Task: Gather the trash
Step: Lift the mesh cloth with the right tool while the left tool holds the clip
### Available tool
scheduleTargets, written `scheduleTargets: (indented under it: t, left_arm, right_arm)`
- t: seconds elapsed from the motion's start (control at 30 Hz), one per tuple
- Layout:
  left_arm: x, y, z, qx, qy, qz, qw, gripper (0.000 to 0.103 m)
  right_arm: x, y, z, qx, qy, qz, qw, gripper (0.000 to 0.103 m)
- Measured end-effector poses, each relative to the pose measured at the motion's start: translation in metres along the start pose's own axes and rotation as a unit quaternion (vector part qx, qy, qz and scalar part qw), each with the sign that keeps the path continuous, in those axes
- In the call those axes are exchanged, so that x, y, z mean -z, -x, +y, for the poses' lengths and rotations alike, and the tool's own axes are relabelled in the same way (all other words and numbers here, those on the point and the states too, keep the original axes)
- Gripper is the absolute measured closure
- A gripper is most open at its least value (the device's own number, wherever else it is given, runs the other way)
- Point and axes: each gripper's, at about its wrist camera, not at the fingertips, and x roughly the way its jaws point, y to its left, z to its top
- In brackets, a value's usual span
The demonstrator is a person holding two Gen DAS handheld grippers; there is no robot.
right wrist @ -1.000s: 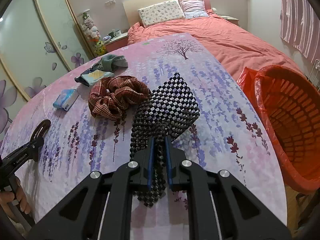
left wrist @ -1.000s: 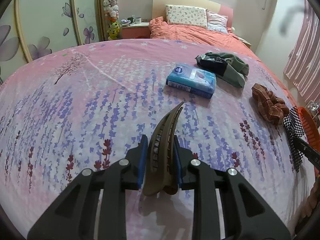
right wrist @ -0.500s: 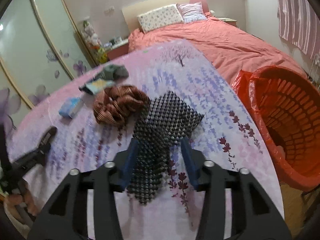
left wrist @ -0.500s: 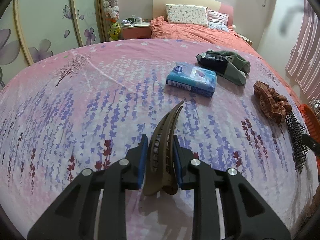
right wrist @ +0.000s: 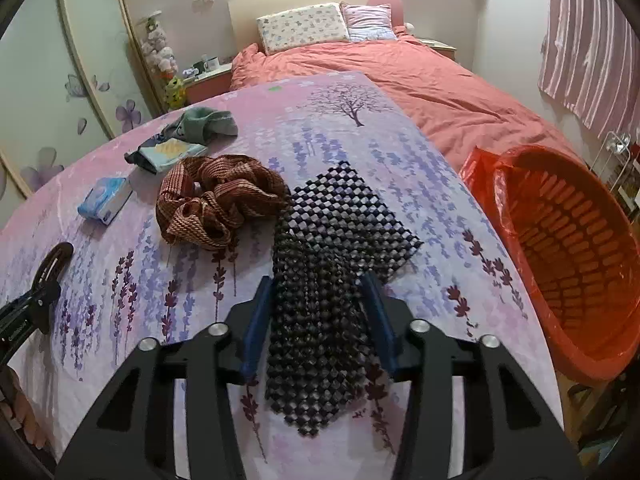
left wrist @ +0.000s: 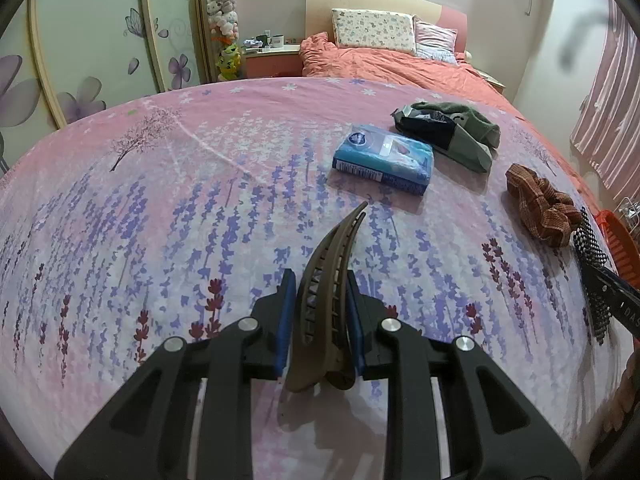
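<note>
Between right tongs (right wrist: 318, 312): mesh mat (right wrist: 332, 280).

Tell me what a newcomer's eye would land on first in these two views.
First, the big orange basket with its red bag lining, standing off the right edge of the lavender-print sheet. Next, the black mesh mat lying between the fingers of the right claw, whose jaws are closing but not yet pressing it. Then the brown hair clip pinched upright in the left claw, with a blue tissue pack beyond.
</note>
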Motion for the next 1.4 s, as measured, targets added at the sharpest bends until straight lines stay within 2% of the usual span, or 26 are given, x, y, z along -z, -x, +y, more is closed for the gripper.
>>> scheduleTargets:
  t: [0.1,0.3,0.47,0.53,0.6,0.7,0.83,1.13,1.4]
  left_arm:
    - [0.0,0.0,0.0,0.001,0.001,0.0,1.0,0.077]
    - [0.0,0.0,0.002,0.01,0.009,-0.001,0.9999,0.077]
    - [0.001,0.002,0.0,-0.001,0.005,-0.001,1.0,0.077]
    - [0.003,0.004,0.0,-0.008,0.004,0.0,1.0,0.077]
    - [0.006,0.006,-0.001,-0.009,0.004,-0.001,1.0,0.079]
    - [0.007,0.007,-0.001,0.001,0.015,-0.002,0.9999,0.084]
    - [0.007,0.011,0.001,0.027,0.035,-0.002,0.999,0.085]
    - [0.003,0.037,-0.004,0.032,0.036,-0.019,0.9986,0.085]
    - [-0.008,0.078,-0.036,0.063,0.026,-0.045,0.9966,0.085]
  right_arm:
    - [0.001,0.0,-0.006,-0.012,-0.012,-0.002,1.0,0.061]
    - [0.001,0.0,-0.005,-0.007,-0.009,-0.001,1.0,0.062]
    - [0.003,0.002,-0.002,-0.004,-0.002,-0.001,1.0,0.066]
    - [0.005,0.004,-0.003,-0.007,0.003,-0.001,1.0,0.074]
    - [0.008,0.007,-0.004,-0.024,0.01,0.0,1.0,0.092]
    - [0.011,0.012,-0.001,-0.027,0.02,0.006,0.999,0.093]
    - [0.011,0.025,-0.003,-0.045,0.013,-0.002,0.999,0.094]
    - [-0.002,0.058,-0.014,-0.081,-0.015,-0.026,0.996,0.094]
    - [-0.011,0.089,-0.023,-0.092,-0.022,-0.058,0.994,0.094]
